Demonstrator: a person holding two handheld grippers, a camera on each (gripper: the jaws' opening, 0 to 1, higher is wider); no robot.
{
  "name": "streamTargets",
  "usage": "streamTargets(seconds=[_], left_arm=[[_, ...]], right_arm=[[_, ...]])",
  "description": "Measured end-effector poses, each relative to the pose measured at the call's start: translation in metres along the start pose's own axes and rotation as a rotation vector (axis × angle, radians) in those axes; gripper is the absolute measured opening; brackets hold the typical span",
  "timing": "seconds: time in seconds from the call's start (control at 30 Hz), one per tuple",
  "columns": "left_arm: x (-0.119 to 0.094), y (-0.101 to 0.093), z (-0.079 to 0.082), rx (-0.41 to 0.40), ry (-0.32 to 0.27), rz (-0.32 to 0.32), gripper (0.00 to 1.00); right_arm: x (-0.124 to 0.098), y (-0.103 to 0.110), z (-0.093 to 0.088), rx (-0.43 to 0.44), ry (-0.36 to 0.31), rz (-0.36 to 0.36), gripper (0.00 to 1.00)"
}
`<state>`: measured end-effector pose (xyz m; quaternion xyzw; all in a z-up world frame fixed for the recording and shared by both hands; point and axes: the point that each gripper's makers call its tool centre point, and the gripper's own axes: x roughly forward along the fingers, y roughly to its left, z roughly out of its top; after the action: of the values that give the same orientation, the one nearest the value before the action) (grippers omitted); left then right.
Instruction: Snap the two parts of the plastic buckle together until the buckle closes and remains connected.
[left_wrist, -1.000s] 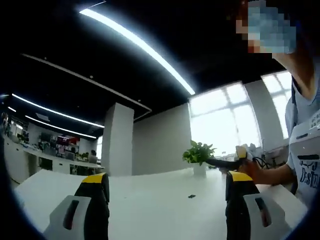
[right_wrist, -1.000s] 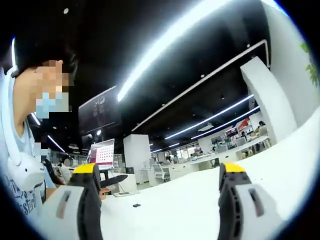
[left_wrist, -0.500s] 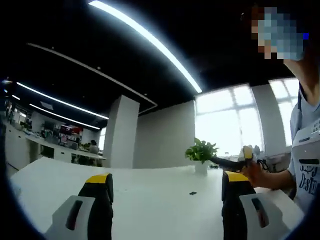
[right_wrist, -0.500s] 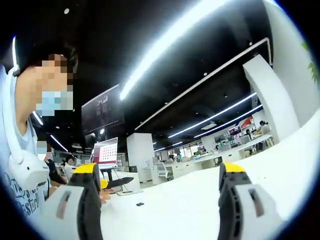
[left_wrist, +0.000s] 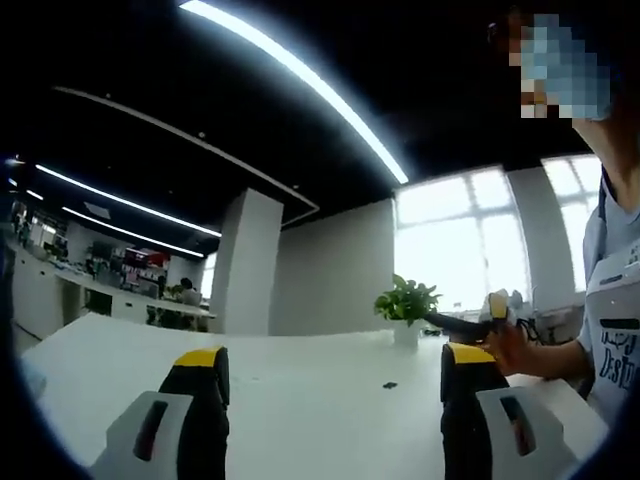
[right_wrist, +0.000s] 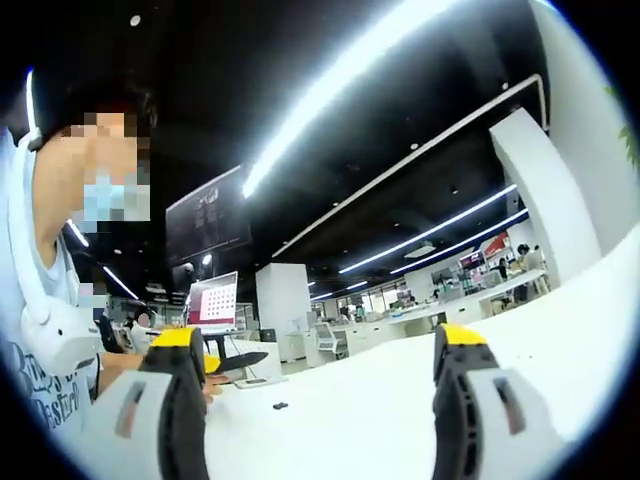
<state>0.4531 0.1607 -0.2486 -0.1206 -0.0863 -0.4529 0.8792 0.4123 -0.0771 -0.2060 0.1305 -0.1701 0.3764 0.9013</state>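
My left gripper (left_wrist: 330, 385) stands wide open and holds nothing; its fingers (left_wrist: 203, 385) hover over the white counter (left_wrist: 300, 400). My right gripper (right_wrist: 315, 365) is likewise spread wide and empty. One small dark piece (left_wrist: 390, 384) lies flat on the counter, out in the open middle, well apart from both grippers; in the right gripper view the same small piece (right_wrist: 280, 406) lies ahead of the left finger. It is too small to confirm as a buckle part, and I cannot tell whether it is one half or both. A potted plant (left_wrist: 405, 305) stands near the far edge.

Assessment: the step in hand is the approach. I judge it best to tilt both grippers down until the piece sits between the fingers, then close on its flat sides, leaving the mating end free. A thin part flat on a smooth counter may skid, so a low, slow closure is advised.
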Motion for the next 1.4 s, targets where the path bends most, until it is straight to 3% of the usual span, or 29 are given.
streamTargets(seconds=[0.1, 0.27, 0.43, 0.83, 1.0, 1.07, 1.17, 1.23, 1.4], left_arm=[[0.002, -0.002, 0.000, -0.016, -0.015, -0.004, 0.90], [0.004, 0.000, -0.005, 0.013, 0.008, 0.009, 0.90], [0.006, 0.003, -0.001, 0.013, -0.027, 0.012, 0.90], [0.005, 0.005, -0.004, 0.038, -0.002, 0.013, 0.92], [0.002, 0.011, -0.019, 0.190, 0.081, 0.032, 0.94], [-0.002, 0.012, -0.026, 0.235, 0.127, 0.057, 0.95], [-0.008, 0.010, -0.018, 0.228, 0.095, 0.057, 0.94], [-0.010, 0.005, -0.007, 0.166, 0.038, 0.041, 0.94], [-0.014, 0.007, -0.003, 0.124, 0.002, 0.041, 0.91]], right_arm=[[-0.001, -0.003, 0.001, -0.008, -0.002, -0.013, 0.96], [0.001, -0.005, -0.005, -0.011, 0.015, -0.018, 0.95], [0.006, -0.010, -0.025, -0.064, 0.079, -0.042, 0.94], [0.010, -0.002, -0.057, -0.055, 0.168, -0.012, 0.94], [0.009, -0.013, -0.074, -0.056, 0.224, -0.046, 0.93], [0.009, -0.017, -0.070, -0.070, 0.208, -0.062, 0.92], [0.009, -0.020, -0.066, -0.072, 0.196, -0.067, 0.92], [0.010, -0.016, -0.061, -0.076, 0.188, -0.057, 0.93], [0.003, -0.008, -0.047, -0.193, 0.201, -0.048, 0.93]])
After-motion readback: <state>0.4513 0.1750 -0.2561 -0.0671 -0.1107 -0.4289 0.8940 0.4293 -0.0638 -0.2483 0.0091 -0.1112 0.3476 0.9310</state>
